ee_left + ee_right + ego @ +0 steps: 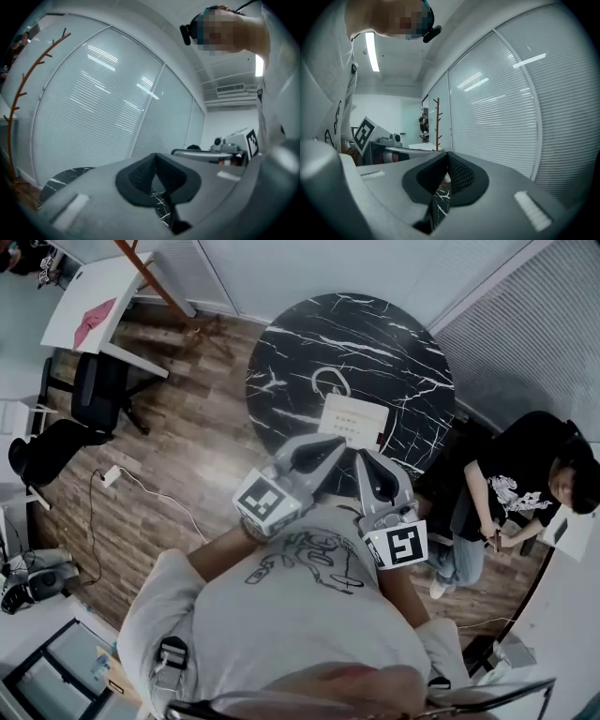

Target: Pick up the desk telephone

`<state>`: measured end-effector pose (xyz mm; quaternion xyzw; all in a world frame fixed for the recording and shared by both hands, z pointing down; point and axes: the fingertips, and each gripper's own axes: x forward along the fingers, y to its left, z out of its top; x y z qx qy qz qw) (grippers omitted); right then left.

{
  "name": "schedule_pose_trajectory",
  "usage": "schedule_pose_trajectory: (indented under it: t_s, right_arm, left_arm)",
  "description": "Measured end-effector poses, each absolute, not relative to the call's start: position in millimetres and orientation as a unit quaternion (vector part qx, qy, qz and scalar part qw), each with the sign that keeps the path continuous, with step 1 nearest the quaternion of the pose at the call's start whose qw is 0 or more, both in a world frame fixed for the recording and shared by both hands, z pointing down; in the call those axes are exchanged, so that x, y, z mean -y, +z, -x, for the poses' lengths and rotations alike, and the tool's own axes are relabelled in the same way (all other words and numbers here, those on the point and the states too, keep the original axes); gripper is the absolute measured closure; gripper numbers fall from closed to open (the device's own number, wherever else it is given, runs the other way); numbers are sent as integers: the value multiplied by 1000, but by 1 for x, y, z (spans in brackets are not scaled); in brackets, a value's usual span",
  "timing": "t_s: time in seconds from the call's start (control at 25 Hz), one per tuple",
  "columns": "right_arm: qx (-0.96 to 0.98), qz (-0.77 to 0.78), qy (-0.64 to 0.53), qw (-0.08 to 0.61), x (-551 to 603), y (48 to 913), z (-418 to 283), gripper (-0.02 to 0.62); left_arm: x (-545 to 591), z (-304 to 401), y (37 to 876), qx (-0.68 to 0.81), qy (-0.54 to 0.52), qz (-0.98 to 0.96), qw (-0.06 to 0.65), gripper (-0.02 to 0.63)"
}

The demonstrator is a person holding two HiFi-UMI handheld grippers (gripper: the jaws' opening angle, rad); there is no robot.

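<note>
- Looking down in the head view, a white T-shirt point(300, 615) with a line drawing is seen nearest, and both grippers are held out in front of it.
- The left gripper point(328, 448) is shown with its jaws pressed together and nothing between them; its marker cube point(268, 502) is turned up toward the camera.
- The right gripper point(367, 461) is likewise closed on nothing.
- The two grippers are angled toward each other, tips close but apart, at the near side of the round black marble table point(281, 381).
- The desk telephone point(354, 420), white, is found on that table just beyond the gripper tips, touched by neither; its coiled cord point(330, 382) is laid in a loop on its far side.
- In both gripper views only a sliver of veined marble is seen past the closed jaws.
- A seated person in a black shirt point(511, 479) is seen right of the table.
- Farther off, window blinds point(534, 343), a reddish-brown coat rack point(155, 282), a white desk point(89, 306) and black office chairs point(98, 390) are seen around the wooden floor point(187, 456).
</note>
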<state>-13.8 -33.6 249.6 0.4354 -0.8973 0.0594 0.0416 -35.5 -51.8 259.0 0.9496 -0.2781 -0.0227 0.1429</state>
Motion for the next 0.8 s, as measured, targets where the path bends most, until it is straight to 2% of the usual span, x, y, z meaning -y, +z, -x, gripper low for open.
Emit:
schedule_pose_trajectory:
  t_s: [0.44,0.8]
  right_arm:
    - [884,-458,79,47,71,268,-7,589]
    - [886,-449,99,59,75,290,-19,589]
  left_arm:
    - [89,18,277,264,-14,-949,173,604]
    - [95,13,299,278,6,-946,170,603]
